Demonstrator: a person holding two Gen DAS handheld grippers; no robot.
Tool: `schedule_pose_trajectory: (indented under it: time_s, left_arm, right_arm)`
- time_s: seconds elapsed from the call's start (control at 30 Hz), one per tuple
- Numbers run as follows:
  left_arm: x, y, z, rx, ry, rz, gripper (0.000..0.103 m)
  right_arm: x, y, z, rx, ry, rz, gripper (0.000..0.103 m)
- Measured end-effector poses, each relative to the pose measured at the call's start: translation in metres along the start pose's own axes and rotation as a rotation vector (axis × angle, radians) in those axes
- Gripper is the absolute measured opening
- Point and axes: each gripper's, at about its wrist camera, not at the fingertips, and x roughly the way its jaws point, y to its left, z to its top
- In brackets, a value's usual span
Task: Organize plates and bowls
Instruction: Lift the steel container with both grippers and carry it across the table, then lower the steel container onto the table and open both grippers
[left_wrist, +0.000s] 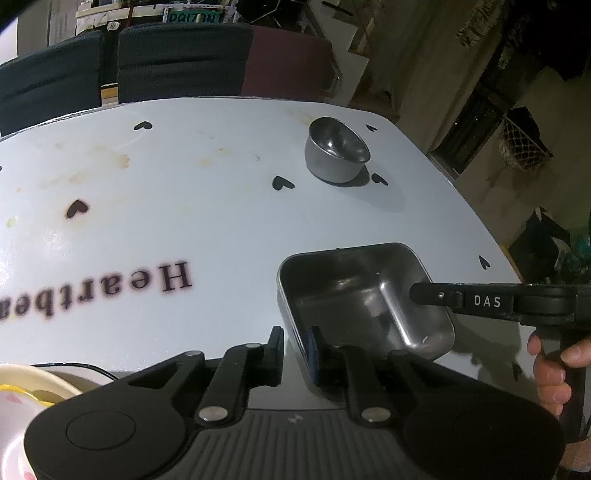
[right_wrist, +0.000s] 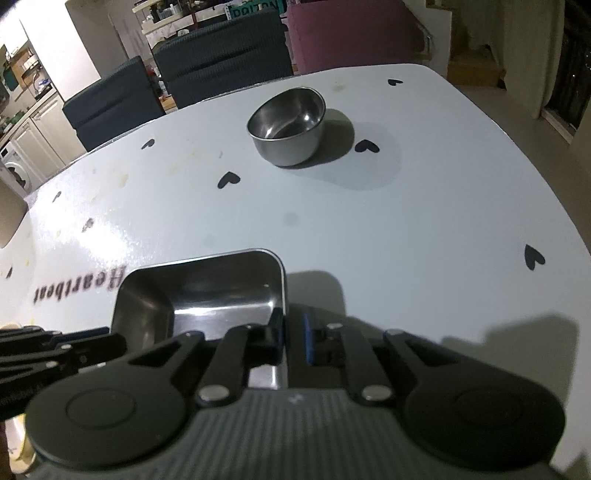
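1. Left wrist view. The left gripper (left_wrist: 297, 350) straddles the near-left wall of the square steel tray (left_wrist: 364, 299): one finger outside, the blue-padded finger inside. A visible gap remains on the outer side, so whether the wall is pinched cannot be told. The tray's near edge is hidden behind the gripper body.
2. Same view. The right gripper (left_wrist: 424, 295) comes in from the right, marked "DAS", with its tip at the tray's right wall; its finger gap is not visible here. The hand (left_wrist: 554, 373) holding it is cut off at the frame edge.
3. Same view. The tray sits on the white table (left_wrist: 221, 221), which is glossy, printed with black hearts and "Heartbeat", and stained in places. The tray holds nothing. The round steel bowl (left_wrist: 337, 151) stands well apart at the far side, also holding nothing. A cream plate (left_wrist: 22, 384), cut off at the lower left, cannot be made out fully.
4. Right wrist view. The right gripper (right_wrist: 293, 339) straddles the tray (right_wrist: 201, 295) at its right wall, fingers narrowly apart with the rim between them; firm contact cannot be confirmed. The left gripper (right_wrist: 88, 347) appears blurred at the left edge.
5. Same view. The bowl (right_wrist: 287, 127) is smooth and reflective, upright, far from the tray.
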Motion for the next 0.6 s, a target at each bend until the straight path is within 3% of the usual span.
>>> schedule_pose_trajectory:
  time_s: [0.33, 0.4, 0.53, 0.6]
  left_arm:
    - [-0.002, 0.005, 0.000, -0.023, -0.002, -0.015, 0.021]
    - [-0.006, 0.004, 0.002, -0.021, -0.011, -0.020, 0.024]
    - [-0.014, 0.003, 0.007, -0.028, -0.033, -0.034, 0.041]
    - [-0.021, 0.001, 0.008, -0.023, -0.043, -0.047, 0.050]
  right_arm:
    - [-0.002, 0.002, -0.004, -0.002, -0.011, -0.008, 0.015]
    - [-0.004, 0.001, -0.005, -0.001, -0.008, -0.026, 0.022]
    - [-0.013, 0.002, -0.004, 0.005, -0.017, -0.032, 0.025]
    - [-0.022, 0.003, -0.003, 0.019, -0.046, -0.020, 0.039]
